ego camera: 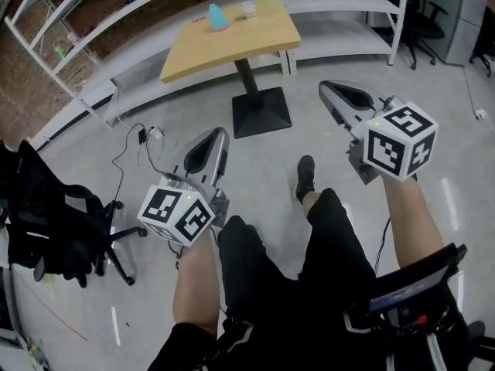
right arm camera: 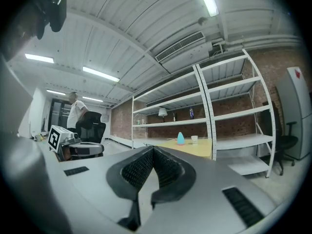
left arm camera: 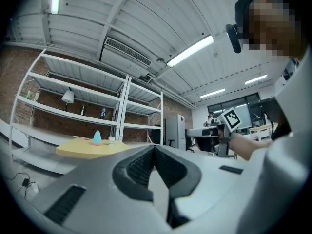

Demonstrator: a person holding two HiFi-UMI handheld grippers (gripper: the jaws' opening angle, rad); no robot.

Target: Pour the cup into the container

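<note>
A small white cup [ego camera: 248,8] and a light-blue cone-shaped container [ego camera: 219,17] stand side by side on the far end of a yellow table [ego camera: 255,41]. Both are well away from me. My left gripper [ego camera: 220,133] is held over my left knee, shut with nothing in it. My right gripper [ego camera: 326,86] is raised at the right, also shut and empty. In the left gripper view the jaws [left arm camera: 155,147] meet, with the container [left arm camera: 97,138] and cup [left arm camera: 111,139] far off. The right gripper view shows closed jaws [right arm camera: 152,149] and the same container [right arm camera: 181,138] and cup [right arm camera: 194,139].
White metal shelving [ego camera: 340,2] runs behind the table against a brick wall. The table stands on a black pedestal base [ego camera: 261,111]. A black office chair [ego camera: 54,222] is at the left, with cables [ego camera: 143,141] on the concrete floor. A person [right arm camera: 76,112] stands far back.
</note>
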